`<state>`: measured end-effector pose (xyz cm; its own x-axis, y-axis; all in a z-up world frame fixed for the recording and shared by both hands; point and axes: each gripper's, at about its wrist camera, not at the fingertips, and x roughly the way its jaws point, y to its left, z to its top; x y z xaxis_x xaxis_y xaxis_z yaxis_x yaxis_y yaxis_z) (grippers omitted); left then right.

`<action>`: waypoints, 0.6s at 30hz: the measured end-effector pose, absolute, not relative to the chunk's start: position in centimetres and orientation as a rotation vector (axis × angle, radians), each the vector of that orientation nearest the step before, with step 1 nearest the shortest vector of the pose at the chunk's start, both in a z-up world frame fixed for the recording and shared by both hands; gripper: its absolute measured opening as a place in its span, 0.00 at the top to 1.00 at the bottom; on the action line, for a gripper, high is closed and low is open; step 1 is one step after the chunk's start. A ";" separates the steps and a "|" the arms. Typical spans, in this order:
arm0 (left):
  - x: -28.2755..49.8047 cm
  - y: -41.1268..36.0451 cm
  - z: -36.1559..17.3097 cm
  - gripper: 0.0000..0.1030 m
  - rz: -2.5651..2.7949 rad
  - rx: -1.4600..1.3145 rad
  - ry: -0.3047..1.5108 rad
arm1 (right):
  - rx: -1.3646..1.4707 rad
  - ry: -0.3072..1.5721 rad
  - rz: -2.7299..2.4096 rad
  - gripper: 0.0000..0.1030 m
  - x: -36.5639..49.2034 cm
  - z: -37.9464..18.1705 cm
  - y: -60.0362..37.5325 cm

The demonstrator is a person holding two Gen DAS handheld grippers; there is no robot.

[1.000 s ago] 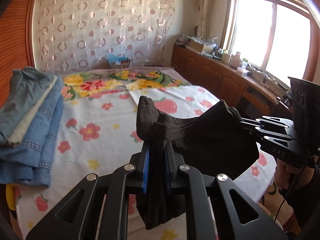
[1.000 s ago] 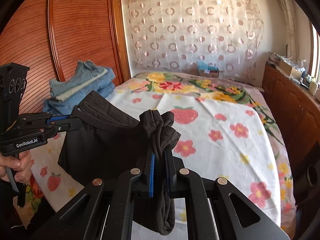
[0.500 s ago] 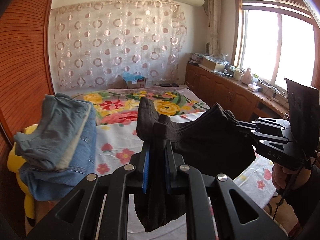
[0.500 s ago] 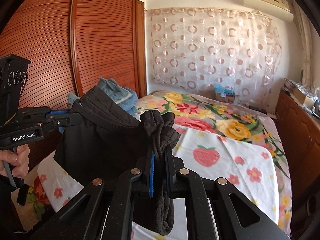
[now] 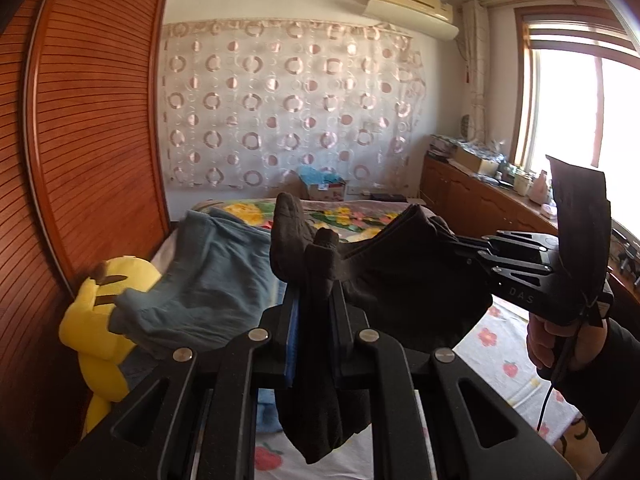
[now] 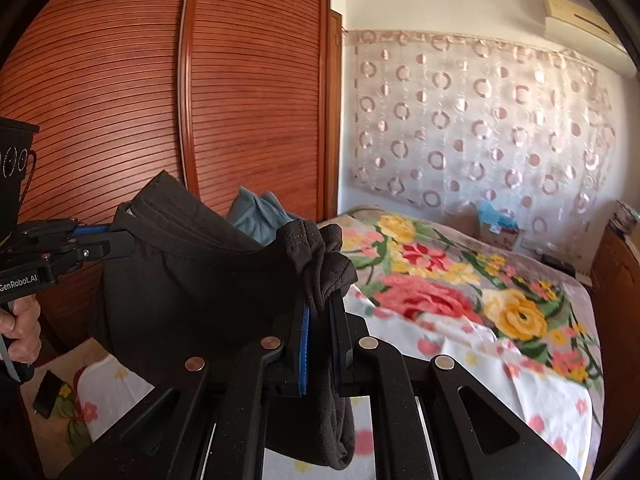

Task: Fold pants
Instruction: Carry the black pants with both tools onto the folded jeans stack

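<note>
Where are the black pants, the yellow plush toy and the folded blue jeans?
black pants (image 5: 404, 292), left wrist view, on the cloth sagging between both grippers.
yellow plush toy (image 5: 96, 328), left wrist view, on its body.
folded blue jeans (image 5: 216, 280), left wrist view, on the top layer.

Black gripper (image 5: 314, 344) linkages, silver screws, blue-padded fingers (image 5: 291, 340), dark sleeve.

I hold my left gripper (image 5: 313, 304) and my right gripper (image 6: 319, 312) raised side by side at about one height, fingers pointing forward, jaws of both pinched tight on cloth, my left hand (image 6: 20, 330) and my right hand (image 5: 560, 338) wrapped around their handles.
</note>
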<state>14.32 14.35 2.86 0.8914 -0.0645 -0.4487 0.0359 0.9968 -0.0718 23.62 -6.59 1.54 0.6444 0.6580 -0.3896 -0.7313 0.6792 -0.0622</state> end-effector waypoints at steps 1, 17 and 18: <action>14.4 14.8 2.9 0.86 -0.040 -0.064 0.462 | -0.223 0.348 0.810 0.92 24.3 1.5 -6.1; 18.3 21.1 1.6 0.86 0.142 -0.154 0.426 | -0.253 0.280 0.924 0.92 35.2 -0.9 0.4; 18.6 21.5 1.3 0.86 0.157 -0.160 0.430 | -0.255 0.280 0.935 0.92 35.4 -1.0 1.1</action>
